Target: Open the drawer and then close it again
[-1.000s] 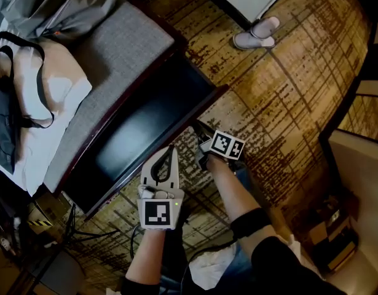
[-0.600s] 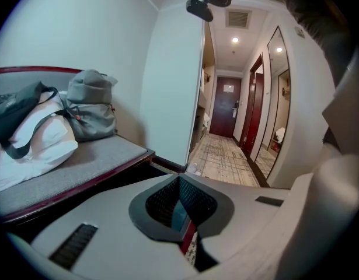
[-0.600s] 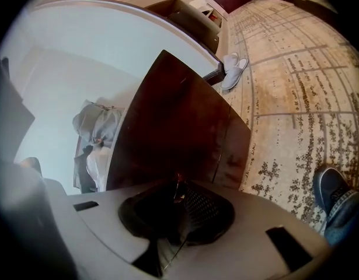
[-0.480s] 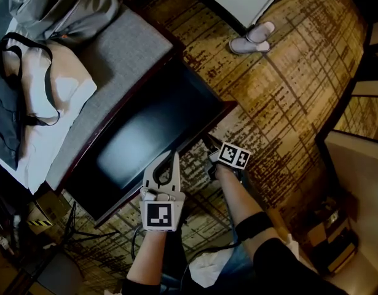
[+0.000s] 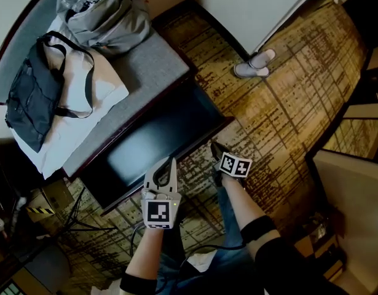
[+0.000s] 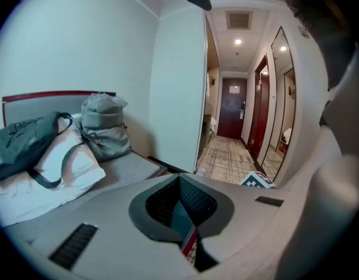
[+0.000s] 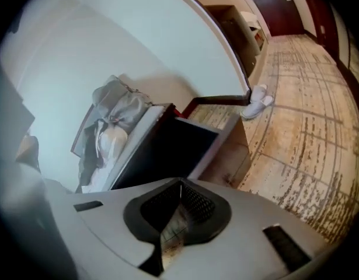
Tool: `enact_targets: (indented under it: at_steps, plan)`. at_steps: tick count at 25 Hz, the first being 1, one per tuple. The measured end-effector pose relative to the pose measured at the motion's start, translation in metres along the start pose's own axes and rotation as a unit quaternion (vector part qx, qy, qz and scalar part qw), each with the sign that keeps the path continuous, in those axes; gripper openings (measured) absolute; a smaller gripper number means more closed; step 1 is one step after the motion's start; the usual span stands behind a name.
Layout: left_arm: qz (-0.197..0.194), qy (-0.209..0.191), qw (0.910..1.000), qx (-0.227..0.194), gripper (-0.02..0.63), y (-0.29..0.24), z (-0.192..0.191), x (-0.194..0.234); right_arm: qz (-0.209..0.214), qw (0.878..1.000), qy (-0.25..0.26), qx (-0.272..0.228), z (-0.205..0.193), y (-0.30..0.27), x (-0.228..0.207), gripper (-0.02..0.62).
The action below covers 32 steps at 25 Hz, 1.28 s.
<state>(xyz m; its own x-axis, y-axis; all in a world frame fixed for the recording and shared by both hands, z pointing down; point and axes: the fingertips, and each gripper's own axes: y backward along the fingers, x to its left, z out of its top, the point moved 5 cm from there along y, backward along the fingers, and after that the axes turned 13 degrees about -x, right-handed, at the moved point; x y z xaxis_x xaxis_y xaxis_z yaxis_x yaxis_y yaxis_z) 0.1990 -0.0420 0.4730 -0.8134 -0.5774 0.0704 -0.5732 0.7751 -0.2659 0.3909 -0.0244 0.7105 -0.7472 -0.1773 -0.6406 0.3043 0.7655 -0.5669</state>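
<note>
Left tongs (image 5: 169,163) are clenched on nothing. Right tongs (image 5: 216,150) just snapped closed, empty too. At 11 o'clock from the left tongs, the drawer (image 5: 153,141) stands pulled out. Opening looks done; 1 step left: push it closed.

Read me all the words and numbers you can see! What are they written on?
There are no words or numbers that can be read.
Left marker cube: only a black-and-white square pattern, no letters.
Right marker cube: only the same kind of pattern, no letters.
Yellow-and-black striped label on the cardboard box: too small to read.
Dark bag and grey bag: no print visible.
</note>
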Motion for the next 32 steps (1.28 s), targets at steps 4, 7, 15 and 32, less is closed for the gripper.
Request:
enact_targets:
  at_steps: [4,7,15,32]
  plan:
    - [0.026,0.005,0.9996,-0.005,0.002,0.034,0.064,0.003,0.044,0.995,0.088,-0.020,0.065,0.051,0.072,0.000]
    - [0.048,0.001,0.9987,-0.016,0.002,0.061,0.102,0.011,0.099,0.980,0.170,-0.032,0.110,0.080,0.141,0.000]
    - [0.132,-0.017,0.9901,-0.046,0.002,0.141,0.175,0.038,0.223,0.903,0.363,-0.061,0.183,0.151,0.316,0.000]
    - [0.278,-0.003,0.9575,-0.079,0.002,0.312,0.243,0.084,0.336,0.829,0.440,-0.080,0.174,0.258,0.482,0.000]
